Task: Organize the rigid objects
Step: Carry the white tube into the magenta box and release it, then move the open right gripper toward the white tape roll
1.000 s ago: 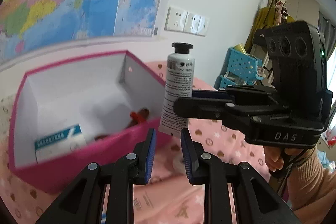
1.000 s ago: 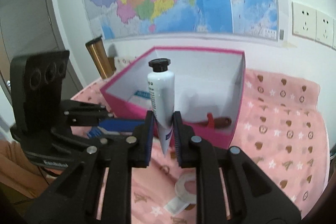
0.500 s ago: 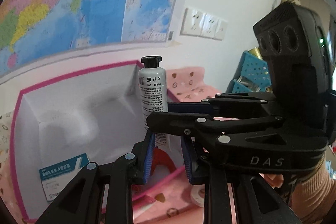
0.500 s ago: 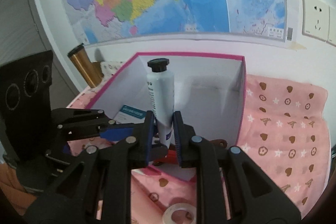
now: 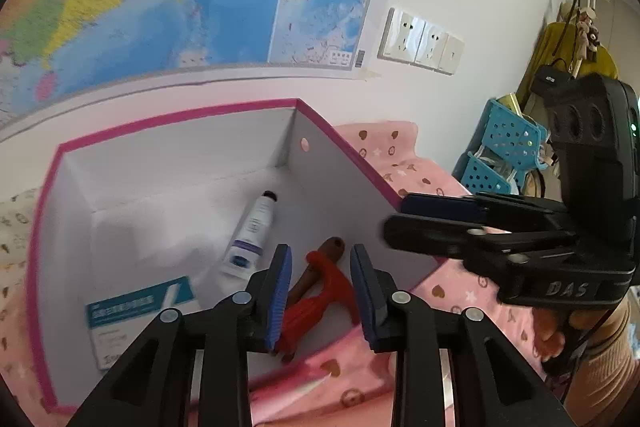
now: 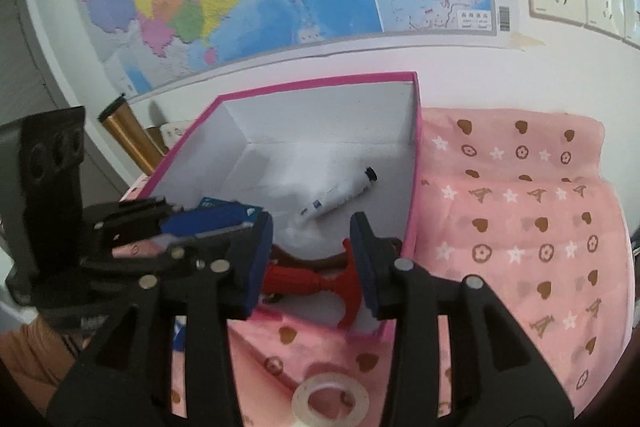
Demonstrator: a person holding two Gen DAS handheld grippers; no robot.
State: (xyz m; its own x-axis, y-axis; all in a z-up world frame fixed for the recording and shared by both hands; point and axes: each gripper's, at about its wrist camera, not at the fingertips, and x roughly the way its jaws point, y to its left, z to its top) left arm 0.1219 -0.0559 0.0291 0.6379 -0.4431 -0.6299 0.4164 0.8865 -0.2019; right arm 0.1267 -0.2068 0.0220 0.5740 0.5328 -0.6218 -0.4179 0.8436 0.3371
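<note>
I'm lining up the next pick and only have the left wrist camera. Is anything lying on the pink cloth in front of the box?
Observer: Yes. The right wrist view shows a clear tape roll lying flat on the pink cloth, just in front of the pink box.
Operator: Is the right gripper free to take it?
Observer: Its jaws have just been opening. The right gripper is open with nothing between its pads.
Operator: Anything beside the box on the far left?
Observer: A bronze-coloured cylinder stands upright by the wall, left of the box.
</note>
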